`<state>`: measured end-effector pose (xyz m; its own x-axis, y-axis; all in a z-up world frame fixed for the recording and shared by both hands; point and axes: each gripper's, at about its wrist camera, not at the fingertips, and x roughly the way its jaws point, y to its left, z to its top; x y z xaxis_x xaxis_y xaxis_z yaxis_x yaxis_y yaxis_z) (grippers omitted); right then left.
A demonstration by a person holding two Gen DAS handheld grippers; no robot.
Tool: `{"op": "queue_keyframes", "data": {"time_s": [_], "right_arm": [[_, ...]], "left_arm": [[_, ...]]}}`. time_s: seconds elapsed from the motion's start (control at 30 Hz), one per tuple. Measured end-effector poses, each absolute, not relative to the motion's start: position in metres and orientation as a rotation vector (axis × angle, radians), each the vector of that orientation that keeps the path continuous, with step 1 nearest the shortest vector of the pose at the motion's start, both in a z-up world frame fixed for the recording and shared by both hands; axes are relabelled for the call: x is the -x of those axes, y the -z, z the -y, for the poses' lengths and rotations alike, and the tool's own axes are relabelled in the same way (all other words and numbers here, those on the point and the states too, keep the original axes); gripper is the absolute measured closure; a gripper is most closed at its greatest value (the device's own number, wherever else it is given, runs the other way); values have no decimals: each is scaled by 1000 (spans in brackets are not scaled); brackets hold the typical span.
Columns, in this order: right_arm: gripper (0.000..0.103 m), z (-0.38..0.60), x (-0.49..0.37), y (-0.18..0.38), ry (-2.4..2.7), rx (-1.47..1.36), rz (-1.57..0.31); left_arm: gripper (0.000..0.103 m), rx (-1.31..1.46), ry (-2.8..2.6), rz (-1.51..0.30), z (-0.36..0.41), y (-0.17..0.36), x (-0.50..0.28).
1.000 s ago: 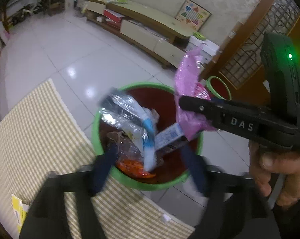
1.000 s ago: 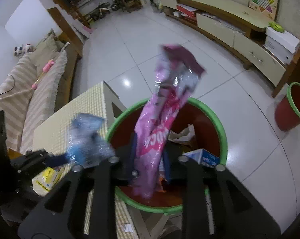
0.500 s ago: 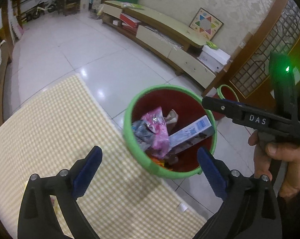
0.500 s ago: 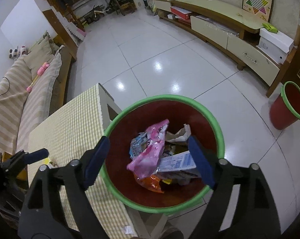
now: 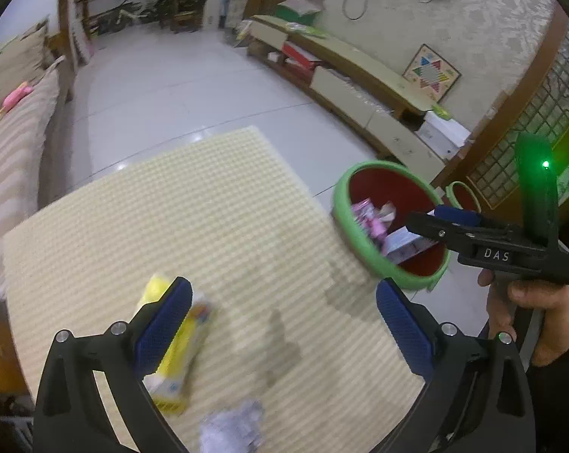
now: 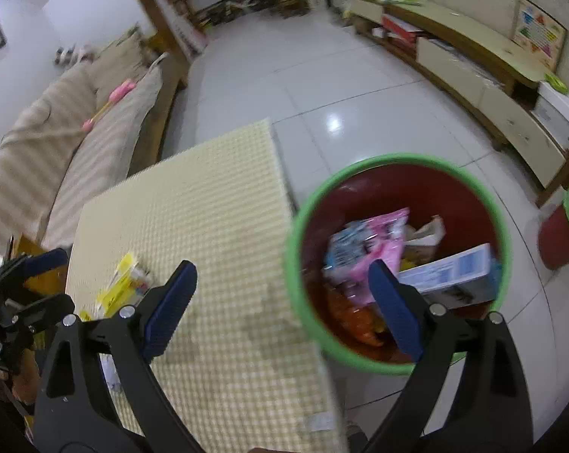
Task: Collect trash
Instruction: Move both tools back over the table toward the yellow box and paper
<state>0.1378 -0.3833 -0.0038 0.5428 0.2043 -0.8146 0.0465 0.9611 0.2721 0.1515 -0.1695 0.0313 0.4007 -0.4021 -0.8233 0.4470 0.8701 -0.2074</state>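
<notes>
A red bin with a green rim (image 5: 363,241) (image 6: 397,366) stands on the floor by the table's edge, holding a pink wrapper (image 6: 382,234), a white-blue box (image 6: 454,271) and other trash. My left gripper (image 5: 284,324) is open and empty over the checked tablecloth (image 5: 178,219). A yellow packet (image 5: 182,343) lies by its left finger, and a crumpled white wrapper (image 5: 231,430) lies below. My right gripper (image 6: 280,309) is open and empty, straddling the bin's rim and the table edge; it also shows in the left wrist view (image 5: 443,222). The yellow packet shows at its left (image 6: 122,287).
A striped sofa (image 5: 12,151) runs along the table's left. A long low cabinet (image 5: 360,87) lines the far wall. A second small red bin (image 6: 563,226) stands on the tiled floor (image 5: 178,87) to the right.
Both grippers let their wrappers fall into the bin, opened wide, and swung left, away from the bin and back over the table. The yellow packet came into view.
</notes>
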Motion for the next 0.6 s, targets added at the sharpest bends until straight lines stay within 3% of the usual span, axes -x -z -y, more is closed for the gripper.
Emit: {"op": "queue_keyframes", "data": {"time_s": [0.33,0.6], "right_arm": [[13,284,-105,39,-241,-205,-1113],[13,229,-79,66,-284,-211,-1194]], "left_arm": [[9,-48,433,-1081,84,0,-144],[9,-127,491,-1140,70,24,-157]]}}
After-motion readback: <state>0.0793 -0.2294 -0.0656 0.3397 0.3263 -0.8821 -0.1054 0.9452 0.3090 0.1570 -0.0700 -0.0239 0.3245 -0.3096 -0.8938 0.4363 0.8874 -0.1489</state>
